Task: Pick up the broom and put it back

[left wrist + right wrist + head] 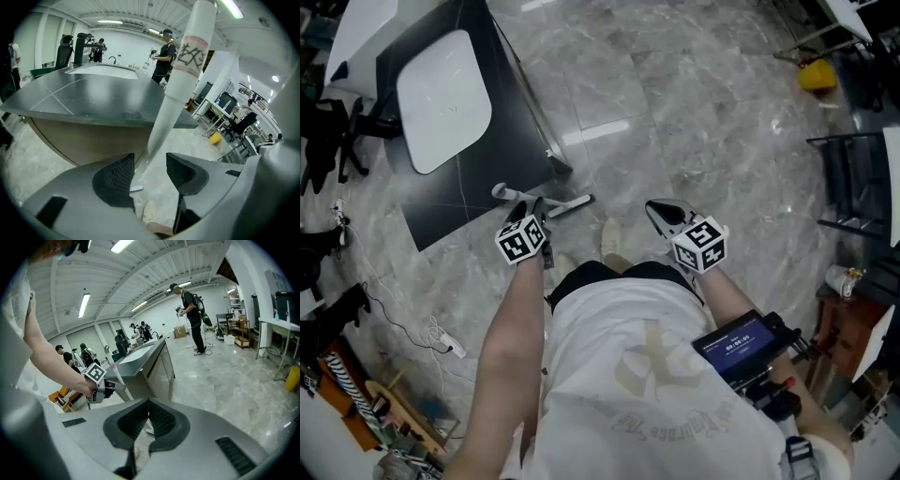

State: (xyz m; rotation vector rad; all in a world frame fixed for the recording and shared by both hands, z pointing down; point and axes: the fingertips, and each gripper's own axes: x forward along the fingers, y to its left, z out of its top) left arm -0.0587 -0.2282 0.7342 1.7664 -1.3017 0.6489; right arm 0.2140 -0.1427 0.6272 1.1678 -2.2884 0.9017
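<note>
The broom stands on the marble floor, leaning at the corner of the dark counter. Its white handle, with a red-ringed label near the top, runs up between the jaws of my left gripper. Those jaws stand wide apart, and the pads do not press on the handle. In the head view the left gripper sits right at the handle. My right gripper is off to the right, apart from the broom. Its jaws are shut with nothing between them. The right gripper view also shows the left gripper at the handle.
A white basin is set into the counter. Cables and a power strip lie on the floor at left. Black racks and a yellow object are at right. My shoe is near the broom's foot. People stand in the background.
</note>
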